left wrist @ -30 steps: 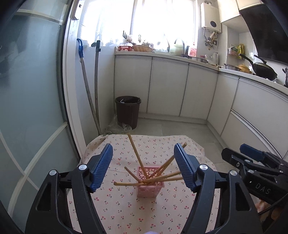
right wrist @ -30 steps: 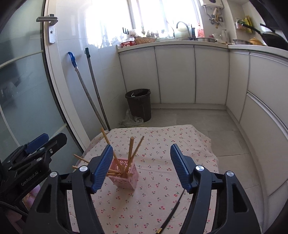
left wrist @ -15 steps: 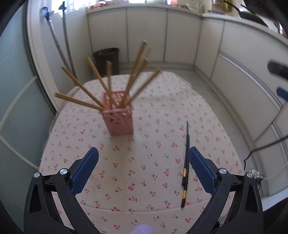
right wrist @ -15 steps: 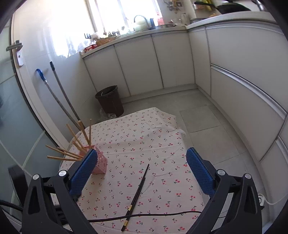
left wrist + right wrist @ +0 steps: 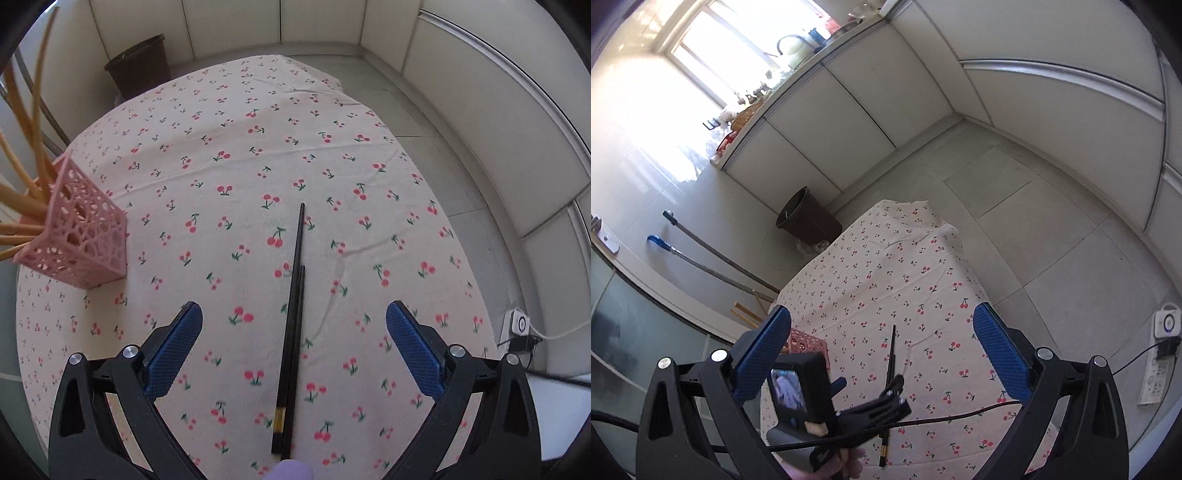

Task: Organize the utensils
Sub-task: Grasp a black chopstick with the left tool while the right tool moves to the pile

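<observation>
- The left gripper (image 5: 293, 339) hung over the cherry-print tablecloth (image 5: 332, 155) with its blue-padded jaws spread wide and nothing pinched between them.
- Directly beneath it lay a pair of black chopsticks (image 5: 291, 325), side by side and touching, flat on the cloth, gold-banded ends nearest the camera and tips pointing away; the pads stood clear of them on either side.
- The right gripper (image 5: 882, 350) was likewise fully splayed and empty, held farther back and tilted, looking across the same table.
- In the right wrist view, the left gripper's black body with its small camera screen (image 5: 786, 391) filled the near foreground above the chopsticks, with a hand (image 5: 827, 465) partly seen under it.
- Off to the left of the cloth stood a pink lattice holder (image 5: 83, 229), upright near the table edge, well apart from the black pair, with several wooden chopsticks (image 5: 22, 147) fanning out of it.
- Beyond the table, a dark waste bin (image 5: 807, 218) sat on the tiled floor against white cabinets (image 5: 871, 92).
- Two long-handled mops (image 5: 701, 258) leaned on the wall by the sunlit window.
</observation>
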`<state>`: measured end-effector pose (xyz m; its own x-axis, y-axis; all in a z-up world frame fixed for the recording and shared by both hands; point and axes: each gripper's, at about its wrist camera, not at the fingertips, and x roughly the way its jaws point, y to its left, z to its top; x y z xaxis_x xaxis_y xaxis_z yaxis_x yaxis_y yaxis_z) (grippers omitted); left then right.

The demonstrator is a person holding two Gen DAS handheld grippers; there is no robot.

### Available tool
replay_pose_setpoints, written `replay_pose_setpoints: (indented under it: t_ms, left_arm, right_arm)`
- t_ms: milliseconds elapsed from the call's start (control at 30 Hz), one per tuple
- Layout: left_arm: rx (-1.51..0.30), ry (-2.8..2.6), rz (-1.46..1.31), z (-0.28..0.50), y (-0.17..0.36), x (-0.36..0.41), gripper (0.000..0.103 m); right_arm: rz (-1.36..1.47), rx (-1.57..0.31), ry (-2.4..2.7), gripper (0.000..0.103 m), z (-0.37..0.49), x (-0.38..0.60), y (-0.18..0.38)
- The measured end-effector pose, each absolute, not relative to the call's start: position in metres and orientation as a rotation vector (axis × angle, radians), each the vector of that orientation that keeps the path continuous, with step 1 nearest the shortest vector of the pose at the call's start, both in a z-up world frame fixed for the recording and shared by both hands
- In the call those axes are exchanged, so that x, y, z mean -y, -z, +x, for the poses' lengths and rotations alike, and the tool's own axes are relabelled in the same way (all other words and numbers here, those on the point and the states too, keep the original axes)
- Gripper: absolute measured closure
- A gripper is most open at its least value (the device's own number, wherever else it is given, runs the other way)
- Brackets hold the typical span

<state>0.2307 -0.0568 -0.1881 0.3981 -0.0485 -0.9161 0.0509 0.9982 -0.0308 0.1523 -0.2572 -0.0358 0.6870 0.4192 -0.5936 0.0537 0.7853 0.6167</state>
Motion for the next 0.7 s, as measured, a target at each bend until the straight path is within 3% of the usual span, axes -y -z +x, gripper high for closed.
replay_pose_setpoints:
  t_ms: [233, 267, 433, 533, 600, 700]
  left_arm:
    - [-1.211, 0.045, -0.048, 0.283, 0.212, 0.053, 0.012]
    - [-1.216, 0.055, -0.047, 0.287, 0.214, 0.053, 0.016]
    - [-1.209, 0.066, 0.019, 0.295, 0.213, 0.056, 0.068]
    - [-1.207, 0.069, 0.025, 0.296, 0.212, 0.053, 0.087]
    - [-1.202, 0.069, 0.037, 0.295, 0.211, 0.05, 0.097]
    - [-1.182, 0.071, 0.061, 0.28, 0.207, 0.043, 0.099]
  right_arm:
    - [0.802, -0.945, -0.291, 0.007, 0.172, 0.259, 0.07]
    - [0.808, -0.958, -0.296, 0.007, 0.174, 0.258, 0.073]
    - [0.813, -0.995, -0.3, 0.007, 0.178, 0.253, 0.081]
    - [0.819, -1.022, -0.307, 0.007, 0.183, 0.252, 0.089]
    - [0.821, -1.046, -0.314, 0.007, 0.185, 0.25, 0.094]
    - [0.81, -1.073, -0.311, 0.007, 0.188, 0.247, 0.102]
